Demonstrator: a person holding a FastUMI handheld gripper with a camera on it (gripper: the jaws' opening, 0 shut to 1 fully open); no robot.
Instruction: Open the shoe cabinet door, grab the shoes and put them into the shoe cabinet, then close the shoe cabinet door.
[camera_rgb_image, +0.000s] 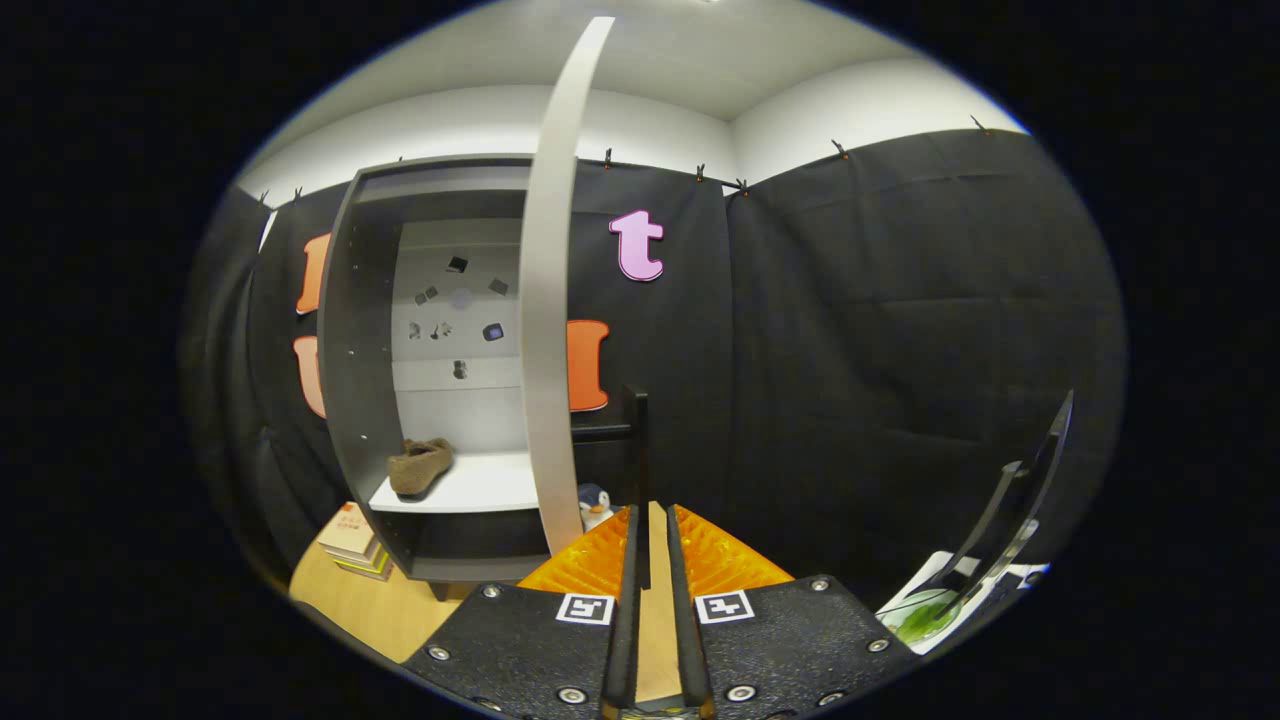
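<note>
The grey shoe cabinet (350, 330) stands to the left ahead of me, and its white door (545, 300) is swung open, edge-on toward me. Inside, one brown shoe (420, 466) lies on the white shelf (480, 485), toward its left end. My gripper (651, 512) sits to the right of the door's lower edge, well short of the cabinet. Its orange fingers (600, 555) are nearly together, with only a thin gap and nothing held between them.
A stack of books (352, 540) lies on the wooden surface (370, 600) by the cabinet's left foot. A small penguin toy (595, 505) sits just right of the door. Beyond the fingertips a black post (637, 430) rises. At the right leans a dark screen (1010, 520).
</note>
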